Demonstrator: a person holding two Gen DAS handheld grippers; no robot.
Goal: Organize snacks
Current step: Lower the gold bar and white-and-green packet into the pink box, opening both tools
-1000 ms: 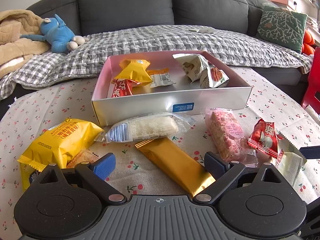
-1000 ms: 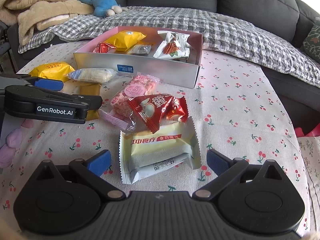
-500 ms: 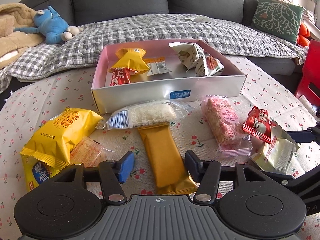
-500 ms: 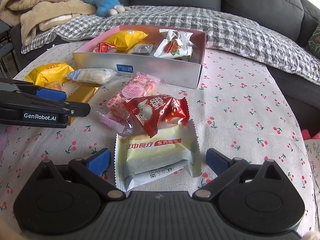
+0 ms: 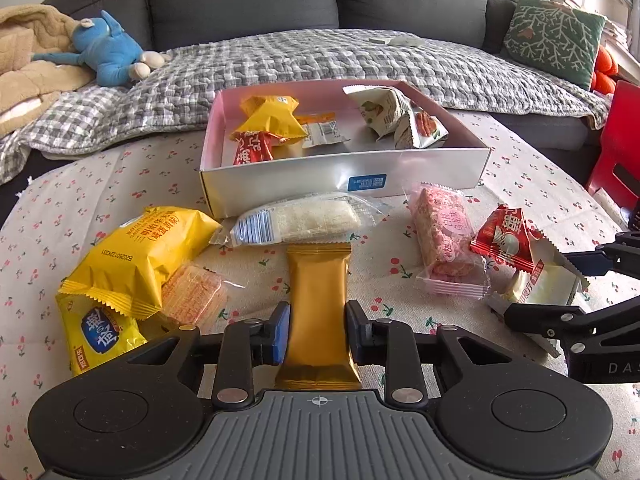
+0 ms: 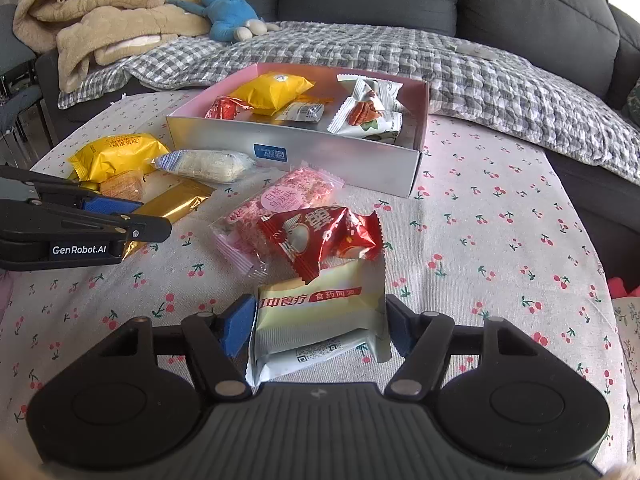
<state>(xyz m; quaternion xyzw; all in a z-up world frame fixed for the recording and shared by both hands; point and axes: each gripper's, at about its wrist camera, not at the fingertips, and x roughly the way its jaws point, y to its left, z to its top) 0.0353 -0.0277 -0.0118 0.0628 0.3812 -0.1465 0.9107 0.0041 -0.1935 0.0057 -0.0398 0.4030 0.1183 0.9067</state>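
My left gripper is shut on a gold snack bar that lies on the tablecloth, pads against its two long sides. It also shows in the right wrist view. My right gripper is closed against a pale yellow-green packet, pads touching its edges. A red packet lies on that packet's far end. A pink-lined box holds several snacks. A white rice bar and a pink bar lie in front of the box.
Yellow packets and an orange cracker pack lie at the left. A grey sofa with a checked blanket, a blue plush toy and a green cushion stands behind the table. A red chair is at the right.
Both grippers have closed: the left from wide open onto the gold bar, the right onto the pale packet. The left gripper also swung so the bar lies straight between its fingers.
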